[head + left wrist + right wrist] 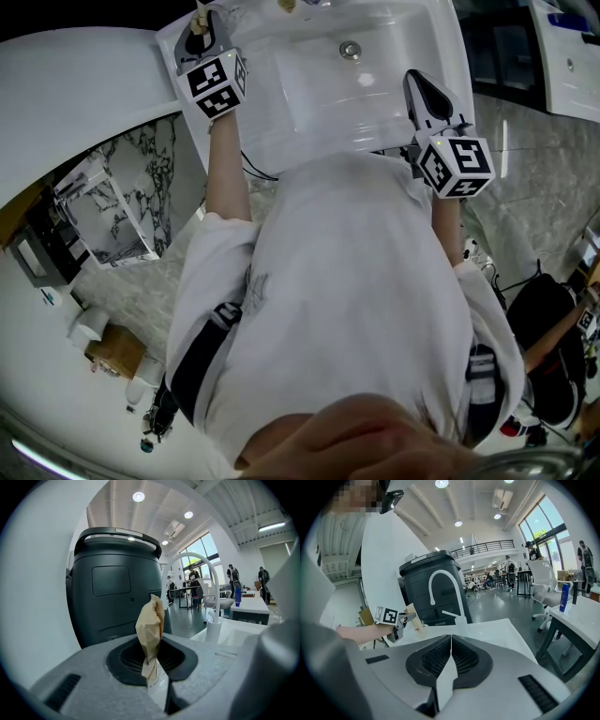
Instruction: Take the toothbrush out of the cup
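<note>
The white washbasin stands in front of a black bin.

Step in hand: grasp made, withdrawal not yet done.

The left gripper is clamped on the paper-wrapped toothbrush. The right gripper is closed on nothing and held well apart.

A clear cup at the basin's corner appears to hold only the toothbrush's lower end.

Next move, as judged: lift straight up until it clears the rim.
</note>
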`<state>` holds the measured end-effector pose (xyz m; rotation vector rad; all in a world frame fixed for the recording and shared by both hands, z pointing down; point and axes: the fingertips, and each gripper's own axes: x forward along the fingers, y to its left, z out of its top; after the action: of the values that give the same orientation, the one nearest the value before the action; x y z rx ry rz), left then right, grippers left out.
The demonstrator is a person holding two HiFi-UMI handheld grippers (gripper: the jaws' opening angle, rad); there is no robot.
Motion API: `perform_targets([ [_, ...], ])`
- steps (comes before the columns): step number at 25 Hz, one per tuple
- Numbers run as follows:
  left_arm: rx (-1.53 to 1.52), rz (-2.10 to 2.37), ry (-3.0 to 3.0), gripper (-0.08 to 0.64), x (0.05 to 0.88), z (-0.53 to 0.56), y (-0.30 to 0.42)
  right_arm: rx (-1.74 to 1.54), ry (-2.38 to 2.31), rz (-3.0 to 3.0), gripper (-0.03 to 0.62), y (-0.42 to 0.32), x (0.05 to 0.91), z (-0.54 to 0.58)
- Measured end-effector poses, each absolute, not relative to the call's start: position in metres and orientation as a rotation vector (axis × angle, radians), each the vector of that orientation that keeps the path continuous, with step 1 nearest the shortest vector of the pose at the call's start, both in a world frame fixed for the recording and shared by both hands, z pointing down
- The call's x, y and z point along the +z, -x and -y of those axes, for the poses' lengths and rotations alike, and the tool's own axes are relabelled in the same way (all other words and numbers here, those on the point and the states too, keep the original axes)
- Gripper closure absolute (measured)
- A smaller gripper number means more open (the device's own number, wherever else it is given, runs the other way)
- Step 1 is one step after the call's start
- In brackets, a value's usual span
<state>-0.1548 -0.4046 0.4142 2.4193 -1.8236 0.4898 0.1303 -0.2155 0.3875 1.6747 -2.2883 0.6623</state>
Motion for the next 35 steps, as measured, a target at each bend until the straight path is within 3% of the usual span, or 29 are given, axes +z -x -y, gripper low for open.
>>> perform_targets([
  [35,0.054,1.738,-2.629,0.508,0.270,0.308,0.130,0.552,-1.844,2.229,0.578,-0.180,0.364,0.196],
])
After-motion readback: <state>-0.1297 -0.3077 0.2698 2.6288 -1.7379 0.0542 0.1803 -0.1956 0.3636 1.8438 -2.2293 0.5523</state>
